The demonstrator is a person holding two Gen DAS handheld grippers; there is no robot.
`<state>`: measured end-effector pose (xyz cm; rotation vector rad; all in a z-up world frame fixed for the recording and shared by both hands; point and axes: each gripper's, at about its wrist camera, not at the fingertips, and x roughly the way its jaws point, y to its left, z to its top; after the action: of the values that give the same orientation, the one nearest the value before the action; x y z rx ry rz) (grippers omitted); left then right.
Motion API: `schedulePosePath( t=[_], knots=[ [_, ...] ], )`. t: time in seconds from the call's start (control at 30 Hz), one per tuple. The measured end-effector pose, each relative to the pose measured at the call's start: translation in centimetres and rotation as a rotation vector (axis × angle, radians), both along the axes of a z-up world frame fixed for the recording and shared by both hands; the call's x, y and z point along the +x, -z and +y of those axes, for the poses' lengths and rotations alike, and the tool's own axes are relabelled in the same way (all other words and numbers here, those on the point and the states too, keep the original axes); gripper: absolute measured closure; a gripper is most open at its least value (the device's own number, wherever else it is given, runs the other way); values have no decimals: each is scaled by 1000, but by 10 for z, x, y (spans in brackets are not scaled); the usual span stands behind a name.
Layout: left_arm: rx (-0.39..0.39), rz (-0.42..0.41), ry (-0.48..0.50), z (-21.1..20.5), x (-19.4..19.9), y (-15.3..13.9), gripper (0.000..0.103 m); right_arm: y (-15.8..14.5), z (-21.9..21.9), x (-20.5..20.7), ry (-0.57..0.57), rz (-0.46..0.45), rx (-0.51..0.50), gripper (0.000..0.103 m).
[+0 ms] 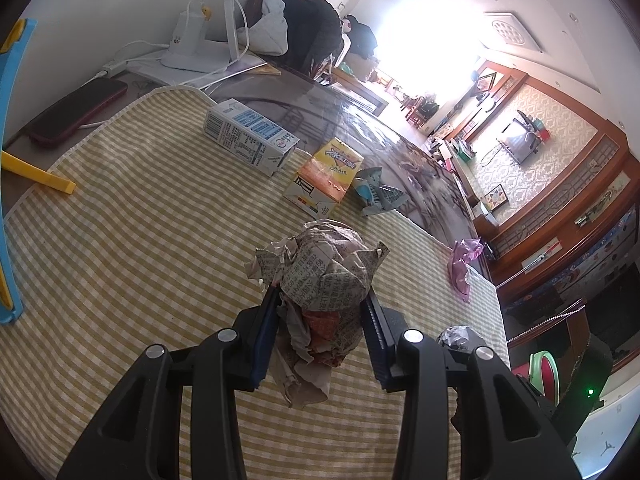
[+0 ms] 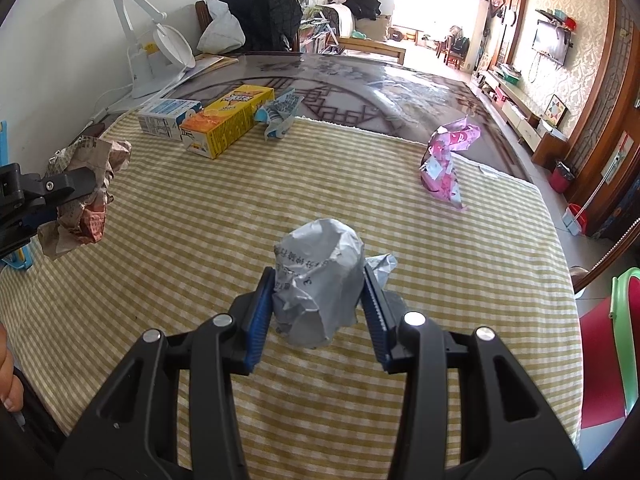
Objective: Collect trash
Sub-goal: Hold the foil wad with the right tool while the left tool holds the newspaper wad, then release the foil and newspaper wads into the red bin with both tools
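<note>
My left gripper [image 1: 320, 300] is shut on a crumpled ball of printed brown paper [image 1: 324, 276], held above the yellow checked cloth [image 1: 140, 240]. The right wrist view shows the same paper ball [image 2: 86, 192] in that gripper at the far left. My right gripper [image 2: 320, 284] is shut on a crumpled grey plastic bag [image 2: 320, 284], just over the cloth. A pink wrapper [image 2: 444, 160], a yellow-orange carton [image 2: 228, 120], a white-blue carton [image 2: 168, 116] and a crushed blue-white pack [image 2: 280, 114] lie on the cloth further off.
A white desk lamp [image 2: 152, 56] stands at the back left by the wall. A dark red phone [image 1: 76, 112] and a yellow strip [image 1: 36, 176] lie at the left. A red and green chair [image 2: 608, 360] stands off the table's right edge.
</note>
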<state>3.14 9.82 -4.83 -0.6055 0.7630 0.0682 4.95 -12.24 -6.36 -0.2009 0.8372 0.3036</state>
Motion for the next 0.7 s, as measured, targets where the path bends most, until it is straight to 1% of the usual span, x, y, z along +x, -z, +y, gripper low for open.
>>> schedulePosePath(
  t=[0.7],
  knots=[
    [1, 1, 1, -1, 0, 0, 65, 9, 5, 0, -12, 21, -10, 61]
  ],
)
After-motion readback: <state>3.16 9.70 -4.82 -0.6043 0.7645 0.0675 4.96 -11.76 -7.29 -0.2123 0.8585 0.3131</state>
